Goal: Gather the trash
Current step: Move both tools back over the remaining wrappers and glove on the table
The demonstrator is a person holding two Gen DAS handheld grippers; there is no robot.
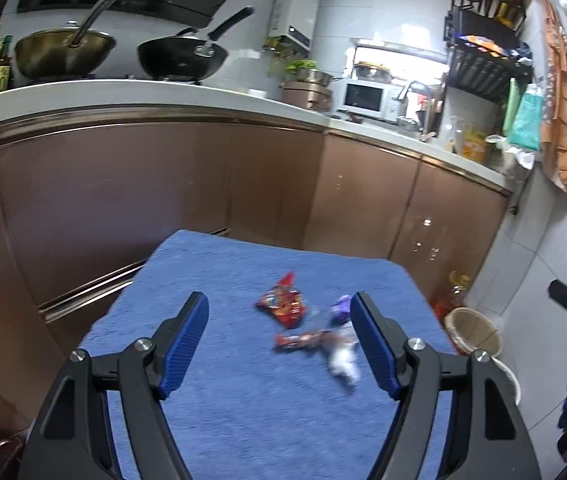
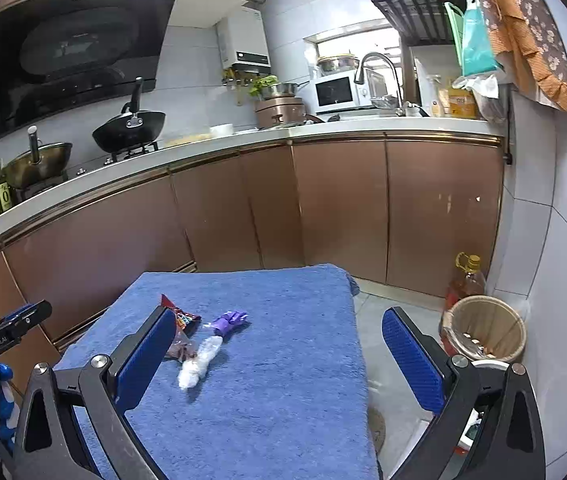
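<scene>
A red snack wrapper [image 1: 281, 306] lies flat and crumpled on the blue towel [image 1: 243, 420], with a second, narrower red wrapper [image 1: 297, 340] just beside it. A twisted purple wrapper [image 2: 230, 321] and a scrunched clear plastic one [image 2: 199, 364] lie close by, end to end. A tan wastebasket [image 2: 483, 330] stands upright on the floor beside the towel.

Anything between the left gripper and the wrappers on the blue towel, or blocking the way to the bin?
Nothing visible. The left gripper is open above the blue towel, with the red wrapper straight ahead. The bin stands open-topped on the floor past the towel's right edge.
</scene>
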